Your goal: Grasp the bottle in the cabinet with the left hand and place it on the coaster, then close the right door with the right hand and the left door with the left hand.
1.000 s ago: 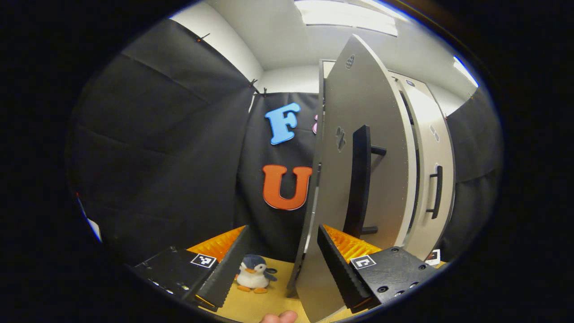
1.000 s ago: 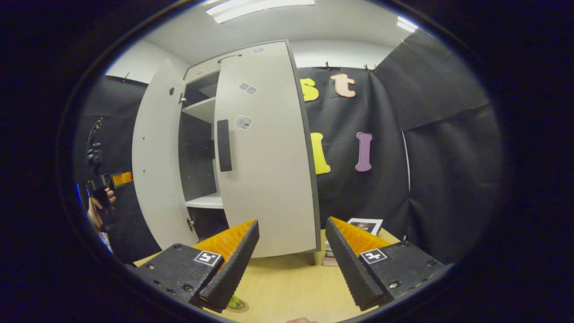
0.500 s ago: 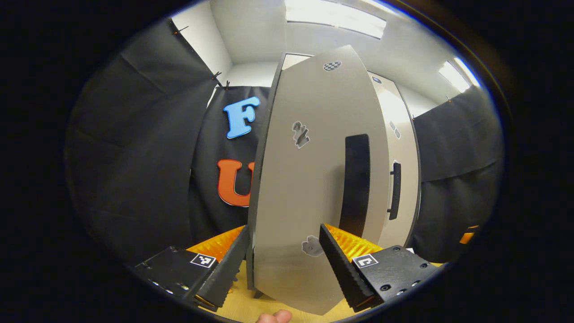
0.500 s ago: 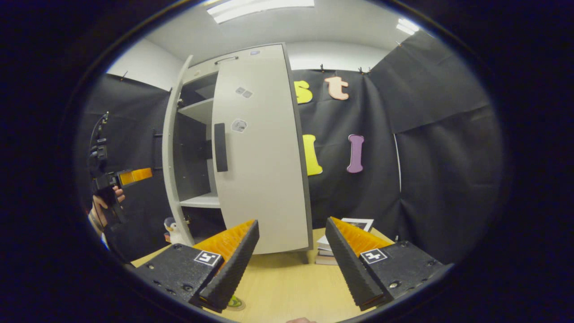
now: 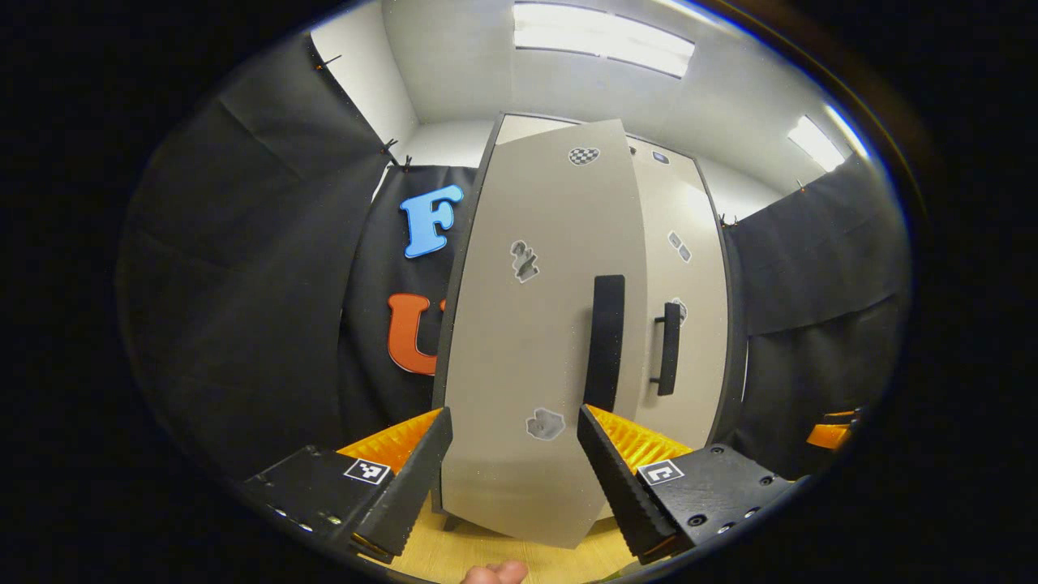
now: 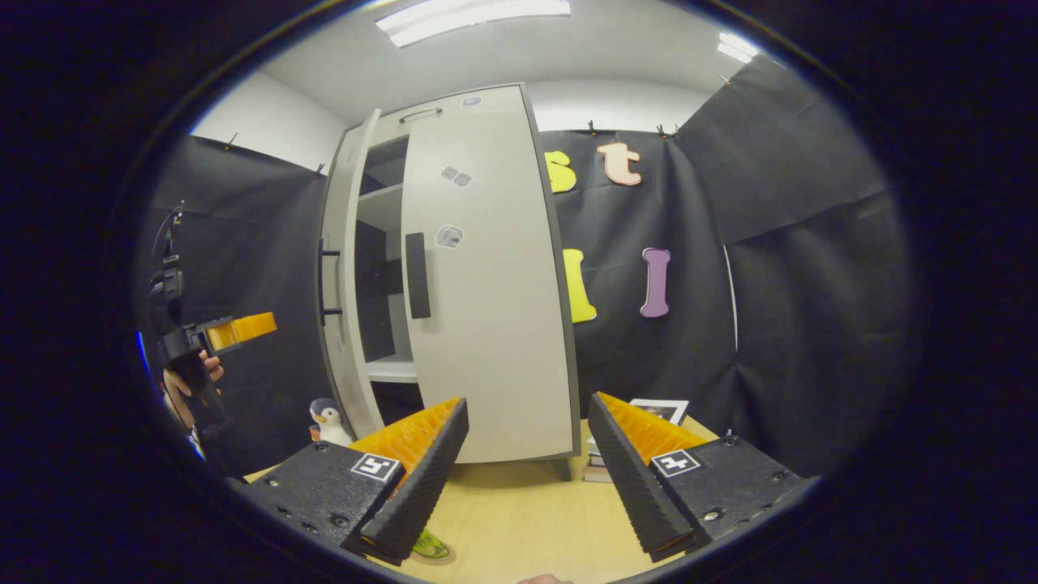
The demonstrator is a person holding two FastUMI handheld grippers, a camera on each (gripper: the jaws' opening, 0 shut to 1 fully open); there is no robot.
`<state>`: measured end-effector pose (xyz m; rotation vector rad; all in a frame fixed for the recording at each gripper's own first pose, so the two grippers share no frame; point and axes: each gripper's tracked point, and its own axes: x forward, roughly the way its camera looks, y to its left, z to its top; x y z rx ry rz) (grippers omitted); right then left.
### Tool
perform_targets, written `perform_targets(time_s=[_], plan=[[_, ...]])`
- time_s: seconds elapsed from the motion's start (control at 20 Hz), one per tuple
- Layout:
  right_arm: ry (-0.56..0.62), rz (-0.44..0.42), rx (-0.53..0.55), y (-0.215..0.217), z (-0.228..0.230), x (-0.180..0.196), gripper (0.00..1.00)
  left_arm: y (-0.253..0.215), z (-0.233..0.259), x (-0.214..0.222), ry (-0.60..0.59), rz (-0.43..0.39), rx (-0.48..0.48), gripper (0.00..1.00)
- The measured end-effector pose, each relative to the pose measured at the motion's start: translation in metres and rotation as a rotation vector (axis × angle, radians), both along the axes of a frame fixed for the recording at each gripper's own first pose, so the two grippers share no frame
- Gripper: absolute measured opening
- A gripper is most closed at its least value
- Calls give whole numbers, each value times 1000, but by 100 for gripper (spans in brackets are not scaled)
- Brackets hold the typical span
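Black cloth walls close in a light wooden table point(image 6: 519, 519) with a tall pale cabinet point(image 6: 422, 113) standing at its back. In the left gripper view the left gripper point(image 5: 512, 454) hangs with its jaws spread wide and nothing between them, facing the left door point(image 5: 535, 341) at twelve o'clock. That door looks almost shut there; the right gripper view shows a narrow gap with shelves behind it. The right door point(image 6: 486, 308) lies flat against the cabinet, seemingly closed. The right gripper point(image 6: 527, 462) is likewise spread and empty, low over the table.

The step in hand is, I judge, the last push on the left door. A flat, steady press near its handle point(image 5: 604, 341), on the edge away from the hinge, should seat it without a bounce (a slam might rock the cabinet).

Counted: two doors, two dark handles, two grippers, one toy penguin point(image 6: 328, 422) at eight o'clock in the right gripper view, one small stack of books point(image 6: 649, 410) at four o'clock. Of the bottle I see at most a greenish base on a round coaster point(image 6: 430, 551) at six o'clock there, too cut off to be sure.
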<state>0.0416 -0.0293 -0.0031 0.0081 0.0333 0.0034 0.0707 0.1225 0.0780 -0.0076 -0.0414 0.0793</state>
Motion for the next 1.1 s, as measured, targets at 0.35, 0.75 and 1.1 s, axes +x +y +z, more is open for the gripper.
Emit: perform_targets(time_s=[0.35, 0.75, 1.1], plan=[[-6, 38, 24, 18, -6, -1, 98, -49, -73, -42, 30, 65, -55, 95], [7, 49, 3, 23, -8, -5, 98, -51, -97, -67, 69, 96, -74, 90], [21, 61, 22, 28, -12, -5, 98, -45, -94, -73, 63, 124, -45, 95]])
